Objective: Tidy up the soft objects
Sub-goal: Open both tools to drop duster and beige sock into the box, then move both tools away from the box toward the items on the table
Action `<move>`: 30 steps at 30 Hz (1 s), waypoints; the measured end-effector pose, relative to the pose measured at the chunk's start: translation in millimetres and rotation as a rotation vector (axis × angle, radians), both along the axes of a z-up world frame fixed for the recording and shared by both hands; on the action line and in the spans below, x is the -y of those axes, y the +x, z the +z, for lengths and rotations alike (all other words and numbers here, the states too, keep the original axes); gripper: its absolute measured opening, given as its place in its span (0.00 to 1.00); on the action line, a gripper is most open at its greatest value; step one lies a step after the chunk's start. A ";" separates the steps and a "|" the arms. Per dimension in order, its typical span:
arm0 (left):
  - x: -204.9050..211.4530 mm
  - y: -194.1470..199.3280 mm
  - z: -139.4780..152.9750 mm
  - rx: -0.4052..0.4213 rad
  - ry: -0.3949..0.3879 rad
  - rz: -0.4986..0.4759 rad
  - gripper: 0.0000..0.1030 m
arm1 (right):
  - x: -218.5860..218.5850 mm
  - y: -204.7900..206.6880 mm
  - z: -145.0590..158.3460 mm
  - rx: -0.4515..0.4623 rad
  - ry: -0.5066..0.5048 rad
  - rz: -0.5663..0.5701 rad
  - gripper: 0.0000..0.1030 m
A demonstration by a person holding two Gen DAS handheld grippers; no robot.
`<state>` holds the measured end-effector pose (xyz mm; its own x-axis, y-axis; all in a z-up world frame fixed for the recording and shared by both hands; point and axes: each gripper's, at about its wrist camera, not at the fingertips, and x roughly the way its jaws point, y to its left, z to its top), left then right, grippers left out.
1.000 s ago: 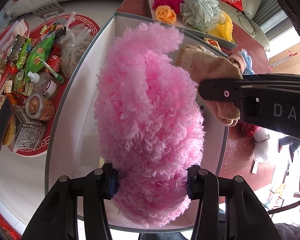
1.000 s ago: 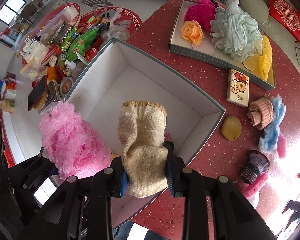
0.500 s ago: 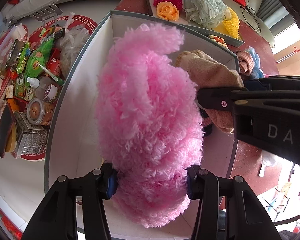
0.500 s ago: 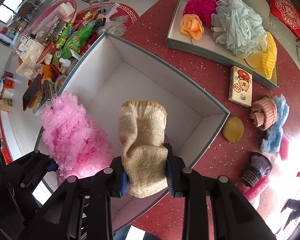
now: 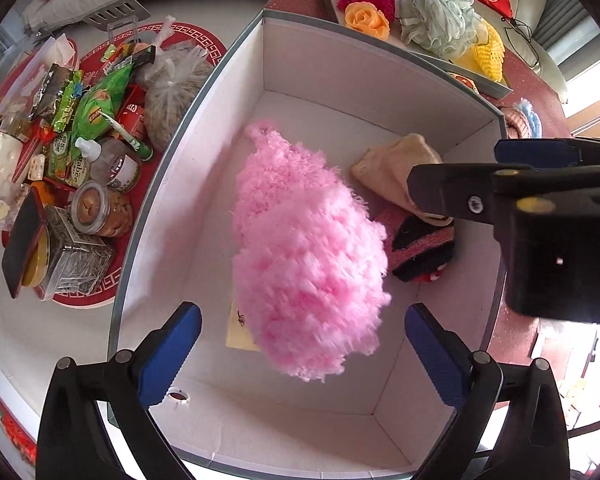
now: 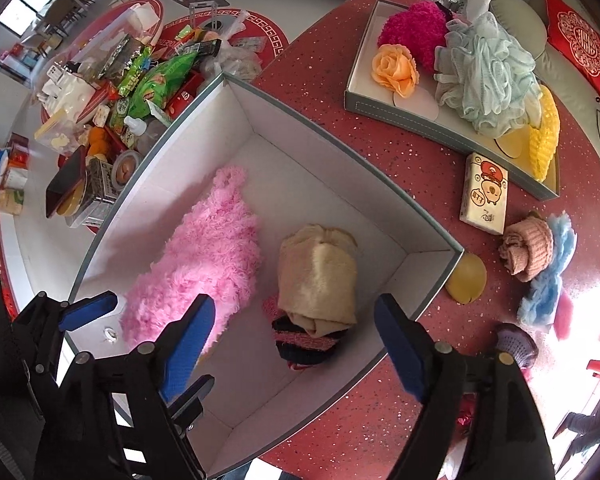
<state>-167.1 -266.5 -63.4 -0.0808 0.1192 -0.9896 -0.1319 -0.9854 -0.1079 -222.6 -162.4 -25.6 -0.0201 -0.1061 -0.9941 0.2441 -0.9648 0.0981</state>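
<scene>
- I am looking at the pink fluffy piece (image 5: 306, 248) inside the white box (image 5: 332, 80), loose between the spread pads of my left claw (image 5: 302, 350); those jaws have just been opening and are touching nothing now.
- I am seeing the tan knitted piece (image 6: 318, 276) beside the pink one in the box, lying partly over a dark striped piece (image 6: 306, 342). My right claw (image 6: 296, 344) has also just been opening; its pads are standing clear of the cloth.
- I am judging the risk like this: both claws are pointing down over the box, close together, so lifting out carelessly could knock them together or snag fluffy strands and drag a piece back out.
- I am still leaving soft things outside the box: a peach knit roll (image 6: 526, 250) and a blue fluffy piece (image 6: 550, 276) on the red table (image 6: 332, 80).
- I am getting the box's near corner and a yellow card under the pink piece only from the left view; the right view alone is showing the table's leftovers and the tray (image 6: 440, 130) beyond the box.
</scene>
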 end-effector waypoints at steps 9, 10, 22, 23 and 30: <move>1.7 3.6 0.7 0.032 0.019 0.025 0.99 | -10.5 13.2 12.7 -0.029 0.014 -0.016 1.00; 0.0 4.9 1.2 0.032 0.013 0.019 0.99 | -12.1 14.5 14.2 -0.029 0.011 -0.021 1.00; -5.6 16.5 13.6 0.017 -0.033 -0.018 0.99 | -20.4 27.5 27.5 -0.039 -0.004 -0.046 1.00; -5.4 17.1 14.7 0.015 -0.036 -0.018 0.99 | -20.2 28.2 28.2 -0.040 -0.006 -0.049 1.00; -1.7 19.5 22.0 0.012 -0.064 -0.019 0.99 | -15.9 33.0 30.8 -0.044 -0.038 -0.060 1.00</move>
